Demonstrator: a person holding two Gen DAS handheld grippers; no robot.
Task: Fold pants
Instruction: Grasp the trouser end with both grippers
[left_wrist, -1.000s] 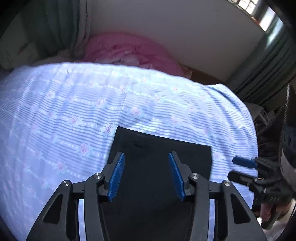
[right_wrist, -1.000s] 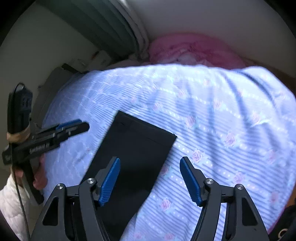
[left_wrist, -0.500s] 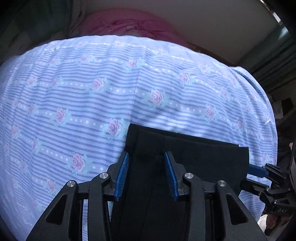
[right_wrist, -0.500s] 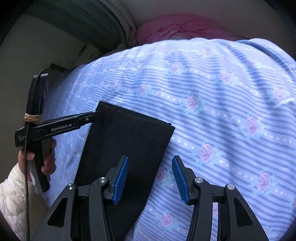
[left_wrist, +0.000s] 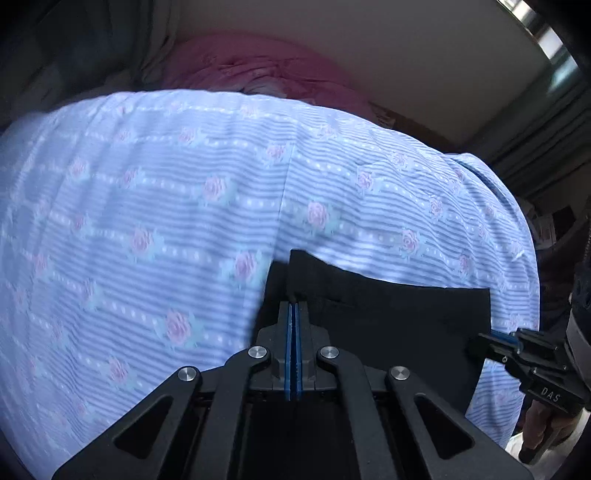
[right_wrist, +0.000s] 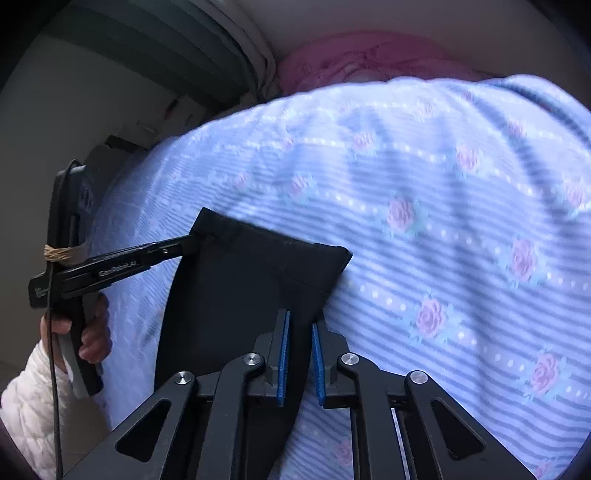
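Observation:
Black pants (left_wrist: 388, 325) lie folded into a rectangle on the flowered blue bedsheet (left_wrist: 166, 206), with the near part running off the bed's edge. My left gripper (left_wrist: 293, 314) points steeply down; its jaws are closing and the blue pads pinch the pants' left edge near the far corner. In the right wrist view the pants (right_wrist: 240, 288) show the left gripper (right_wrist: 190, 245) clamped at that corner. My right gripper (right_wrist: 300, 334) has its jaws closing on the pants' right edge, with the fabric between the pads. In the left wrist view the right gripper (left_wrist: 487, 338) tip sits on that edge.
A pink quilt (left_wrist: 258, 70) is bunched at the head of the bed against a pale wall. Dark curtains (right_wrist: 166, 40) hang at the far left. A hand in a white quilted sleeve (right_wrist: 33, 391) holds the left gripper. The striped sheet (right_wrist: 461, 221) stretches beyond the pants.
Both grippers sank onto the pants and went from open to closed: the left on the left edge, the right on the right edge. The pants' left corner is now slightly bunched.

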